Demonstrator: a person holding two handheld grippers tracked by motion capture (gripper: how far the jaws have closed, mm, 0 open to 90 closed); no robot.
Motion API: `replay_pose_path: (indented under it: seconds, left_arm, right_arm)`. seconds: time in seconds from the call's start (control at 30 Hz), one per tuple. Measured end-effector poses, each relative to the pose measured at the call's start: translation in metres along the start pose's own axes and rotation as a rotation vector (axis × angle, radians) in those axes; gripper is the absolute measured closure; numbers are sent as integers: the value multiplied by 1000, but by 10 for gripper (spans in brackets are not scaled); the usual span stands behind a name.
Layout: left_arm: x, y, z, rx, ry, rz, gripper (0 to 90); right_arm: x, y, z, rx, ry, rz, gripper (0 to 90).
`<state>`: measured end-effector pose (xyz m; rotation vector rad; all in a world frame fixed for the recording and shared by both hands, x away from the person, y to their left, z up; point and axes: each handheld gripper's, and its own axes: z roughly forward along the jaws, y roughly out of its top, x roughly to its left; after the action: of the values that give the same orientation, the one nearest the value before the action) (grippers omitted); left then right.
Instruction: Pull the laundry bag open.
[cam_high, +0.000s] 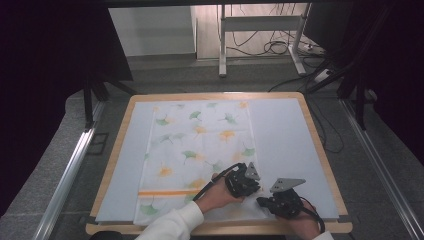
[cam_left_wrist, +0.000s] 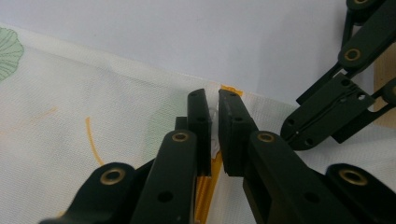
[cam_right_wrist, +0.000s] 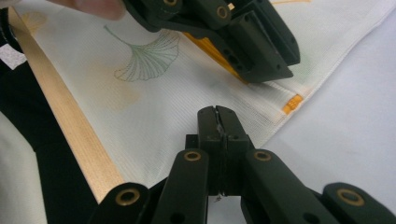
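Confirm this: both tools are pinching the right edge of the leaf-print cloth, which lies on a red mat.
Wrong on the mat's colour. The mat is pale blue, as the high view shows. The rest stands: the left tool and right tool both pinch the right edge of the leaf-print cloth.

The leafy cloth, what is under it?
A pale blue sheet shows around the cloth, on a wooden table. Anything else beneath it is covered. Both grippers, left and right, pinch its edge.

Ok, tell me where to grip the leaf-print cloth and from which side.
Grip the leaf-print cloth along its right-hand hem near the orange stripe, coming from the bare mat side. It lies flat, so only the thin edge offers a pinch for the jaws.
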<state>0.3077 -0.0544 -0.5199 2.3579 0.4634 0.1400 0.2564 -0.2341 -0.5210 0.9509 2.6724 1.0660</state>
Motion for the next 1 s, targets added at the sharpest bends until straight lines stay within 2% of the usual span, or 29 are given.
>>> replay_pose_path:
  seconds: [0.23,0.37,0.4,0.47,0.77,1.0]
  left_arm:
    - [-1,0,-1,8,4,15,849]
    - [-2,-1,-1,-5,11,8,850]
    - [-2,-2,-1,-6,10,6,850]
    - [-2,-2,-2,1,8,2,850]
    - [0,-4,-4,19,15,13,849]
    - [3,-10,-9,19,10,-3,849]
  right_arm:
    - [-3,5,4,-10,-41,2,891]
    - [-6,6,5,-13,-55,20,892]
    - [-8,6,5,-12,-59,45,893]
    - [-9,6,5,-14,-60,62,894]
    - [-10,6,5,-10,-54,77,896]
    - [-11,6,4,-10,-46,84,896]
